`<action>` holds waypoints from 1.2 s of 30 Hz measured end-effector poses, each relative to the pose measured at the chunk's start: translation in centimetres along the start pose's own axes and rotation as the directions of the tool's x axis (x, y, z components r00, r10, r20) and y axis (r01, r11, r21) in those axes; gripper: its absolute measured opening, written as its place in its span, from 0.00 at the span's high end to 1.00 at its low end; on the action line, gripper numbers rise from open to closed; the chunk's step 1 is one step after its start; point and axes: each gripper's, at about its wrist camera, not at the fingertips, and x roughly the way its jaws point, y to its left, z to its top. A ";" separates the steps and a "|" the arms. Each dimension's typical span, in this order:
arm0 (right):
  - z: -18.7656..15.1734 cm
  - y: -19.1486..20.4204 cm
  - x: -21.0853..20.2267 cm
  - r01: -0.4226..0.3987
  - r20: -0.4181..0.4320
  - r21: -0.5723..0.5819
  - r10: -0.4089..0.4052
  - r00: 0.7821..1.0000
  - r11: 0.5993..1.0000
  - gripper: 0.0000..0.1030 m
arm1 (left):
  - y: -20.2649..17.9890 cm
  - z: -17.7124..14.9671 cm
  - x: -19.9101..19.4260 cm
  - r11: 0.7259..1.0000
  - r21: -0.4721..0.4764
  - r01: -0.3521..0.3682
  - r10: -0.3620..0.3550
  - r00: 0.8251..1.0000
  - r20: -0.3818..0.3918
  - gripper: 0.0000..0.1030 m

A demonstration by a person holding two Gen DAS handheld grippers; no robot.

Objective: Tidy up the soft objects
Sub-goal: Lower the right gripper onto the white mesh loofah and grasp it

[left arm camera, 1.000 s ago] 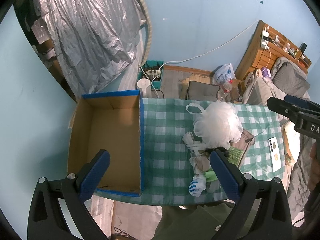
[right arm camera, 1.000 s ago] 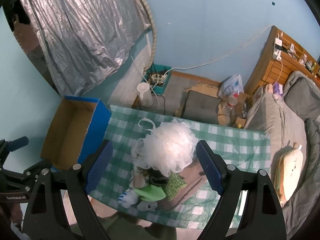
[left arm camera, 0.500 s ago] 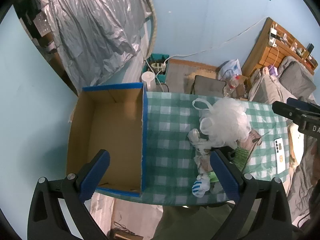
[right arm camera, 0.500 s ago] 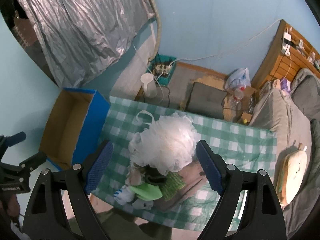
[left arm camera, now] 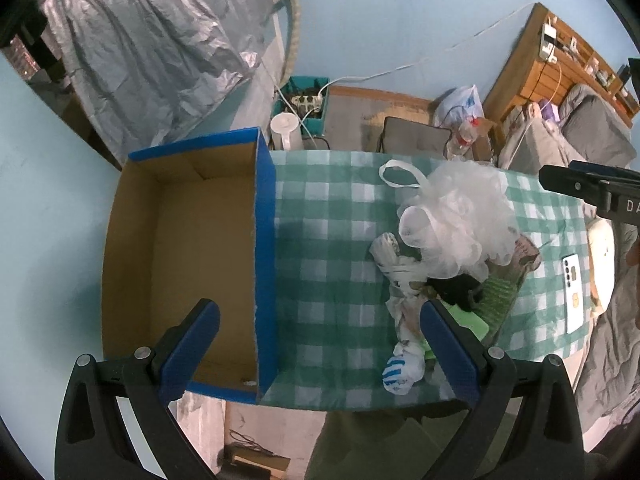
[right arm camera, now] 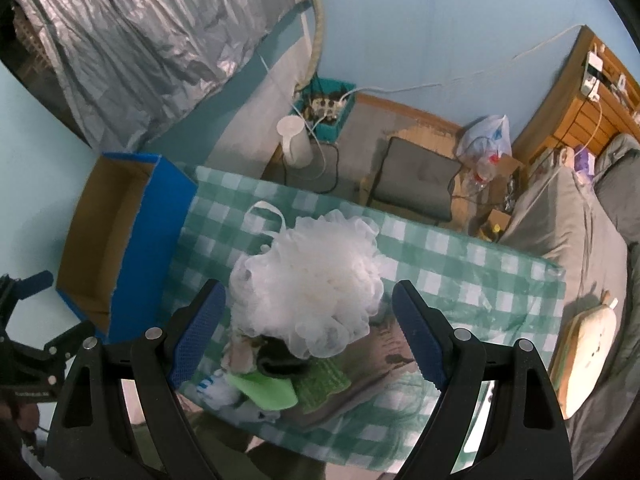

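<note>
A pile of soft things lies on the green checked tablecloth (left arm camera: 328, 248): a big white mesh bath pouf (left arm camera: 460, 216) (right arm camera: 312, 276) on top, with white rags, a green cloth (right arm camera: 268, 390), a green knit piece (left arm camera: 500, 292), a black item and a blue-striped white sock (left arm camera: 400, 372) below it. An empty cardboard box with blue edges (left arm camera: 180, 248) (right arm camera: 108, 240) stands at the table's left end. My left gripper (left arm camera: 320, 348) is open and empty, high above the box edge. My right gripper (right arm camera: 310, 332) is open and empty, above the pouf.
A white phone (left arm camera: 572, 296) lies at the table's right end. Beyond the table are a white jug (right arm camera: 296, 140), a power strip in a teal bin (right arm camera: 326, 106), a grey cushion (right arm camera: 416, 180), a bed (right arm camera: 568, 224) and a wooden shelf (left arm camera: 560, 60).
Both grippers have drifted slightly, so the table and pile sit a little differently in each view. Both stay open and empty; nothing on the table has moved.
</note>
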 end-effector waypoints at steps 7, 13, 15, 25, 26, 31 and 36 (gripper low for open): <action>0.2 -0.1 3.6 0.007 -0.070 -0.022 -0.008 0.998 1.000 0.18 | -0.4 1.1 2.5 1.000 -0.005 0.008 -0.009 1.000 -0.026 0.02; 0.4 -0.5 7.0 -0.005 -0.123 0.015 0.007 0.992 1.000 0.18 | -0.7 1.3 5.1 1.000 -0.015 0.024 -0.025 0.997 -0.068 0.02; 0.4 -0.6 8.0 0.001 -0.128 0.038 0.004 0.992 0.999 0.18 | -0.8 1.3 5.7 0.999 -0.023 0.036 -0.038 0.996 -0.086 0.02; 0.3 0.8 13.0 0.025 -0.228 -0.040 -0.034 0.973 0.999 0.18 | -2.4 1.2 8.9 0.999 -0.020 0.037 -0.039 0.990 -0.136 0.02; 0.2 0.9 13.4 0.032 -0.233 -0.050 -0.043 0.972 0.998 0.18 | -2.5 1.2 9.3 0.999 -0.024 0.046 -0.049 0.989 -0.141 0.02; -0.1 0.6 15.6 0.078 -0.263 -0.080 -0.097 0.960 0.994 0.17 | -3.0 1.2 10.7 0.999 -0.027 0.046 -0.050 0.984 -0.169 0.02; -0.8 -0.5 17.2 0.067 -0.313 -0.070 -0.085 0.946 0.995 0.10 | -3.5 1.2 11.7 0.999 -0.015 0.044 -0.047 0.980 -0.193 0.02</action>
